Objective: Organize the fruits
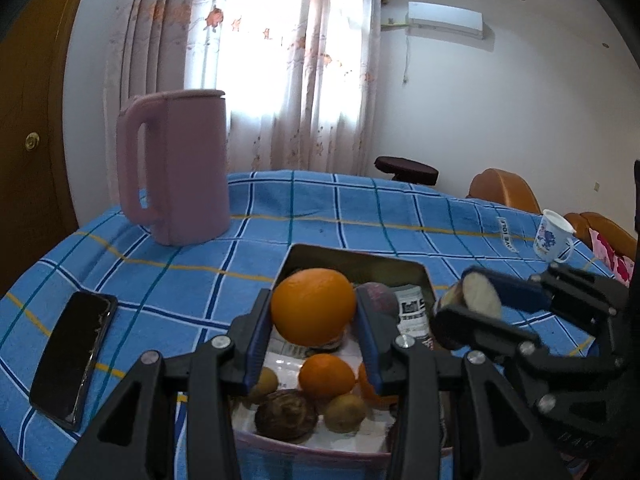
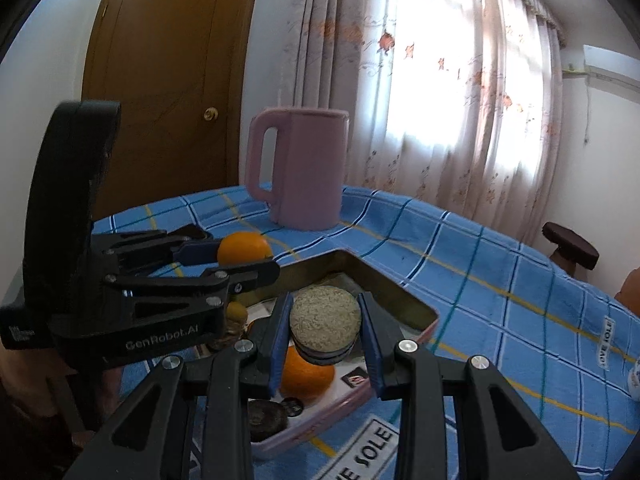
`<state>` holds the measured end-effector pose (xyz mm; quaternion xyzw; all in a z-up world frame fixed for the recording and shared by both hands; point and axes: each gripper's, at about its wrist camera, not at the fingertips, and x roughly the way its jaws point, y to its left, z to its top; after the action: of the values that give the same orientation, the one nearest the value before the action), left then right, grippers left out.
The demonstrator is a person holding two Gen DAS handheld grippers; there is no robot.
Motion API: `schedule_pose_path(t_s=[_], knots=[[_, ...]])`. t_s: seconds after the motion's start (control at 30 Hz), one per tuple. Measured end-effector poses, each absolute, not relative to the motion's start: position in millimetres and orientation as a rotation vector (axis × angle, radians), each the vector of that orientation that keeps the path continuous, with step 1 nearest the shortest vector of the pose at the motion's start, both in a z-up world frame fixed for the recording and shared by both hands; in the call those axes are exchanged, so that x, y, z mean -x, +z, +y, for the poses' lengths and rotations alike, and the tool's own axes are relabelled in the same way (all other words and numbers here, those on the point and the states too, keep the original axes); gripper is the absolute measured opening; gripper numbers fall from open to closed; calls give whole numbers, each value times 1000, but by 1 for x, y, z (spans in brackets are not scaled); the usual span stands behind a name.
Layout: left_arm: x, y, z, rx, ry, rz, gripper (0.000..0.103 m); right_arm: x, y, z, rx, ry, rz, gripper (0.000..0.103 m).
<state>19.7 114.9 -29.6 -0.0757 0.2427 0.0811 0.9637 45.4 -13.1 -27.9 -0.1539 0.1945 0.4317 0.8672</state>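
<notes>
My left gripper [image 1: 314, 312] is shut on a large orange [image 1: 313, 305] and holds it above a rectangular metal tray [image 1: 356, 261]. The tray holds a smaller orange [image 1: 327, 376], two brownish kiwis [image 1: 345, 412], a dark round fruit [image 1: 286, 415] and a purplish fruit [image 1: 378, 298]. My right gripper [image 2: 324, 326] is shut on a cut brown root piece [image 2: 325, 320] with a pale flat face, held over the tray [image 2: 404, 300]. It shows at the right of the left wrist view [image 1: 470, 300]. The left gripper with its orange [image 2: 244, 248] shows in the right wrist view.
A pink jug [image 1: 176, 168] stands at the far left of the blue checked tablecloth [image 1: 360, 216]. A black phone [image 1: 74, 358] lies at the left. A white printed mug [image 1: 554, 236] stands at the far right edge. Orange chairs [image 1: 504, 190] stand behind the table.
</notes>
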Motion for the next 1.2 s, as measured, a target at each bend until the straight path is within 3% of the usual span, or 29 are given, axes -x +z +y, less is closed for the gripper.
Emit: schedule_pose_path(t_s=[0.47,0.5,0.53,0.6,1.1,1.2], knots=[[-21,-46,127,180,163,552,42,-47,-55,19,397,940,486,35],[-20,-46,127,179,166,548,44,-45,-55,20,400,941,482,38],[-19,-44,126,178,172,542,51,-44,-54,20,404,944,479,48],[-15,-40,127,177,179,528,62,-40,-53,19,408,945,467,57],[12,-17,122,159,214,432,93,-34,-28,-28,340,819,432,59],[17,-9,116,152,204,409,93,-33,-22,-42,310,792,425,62]])
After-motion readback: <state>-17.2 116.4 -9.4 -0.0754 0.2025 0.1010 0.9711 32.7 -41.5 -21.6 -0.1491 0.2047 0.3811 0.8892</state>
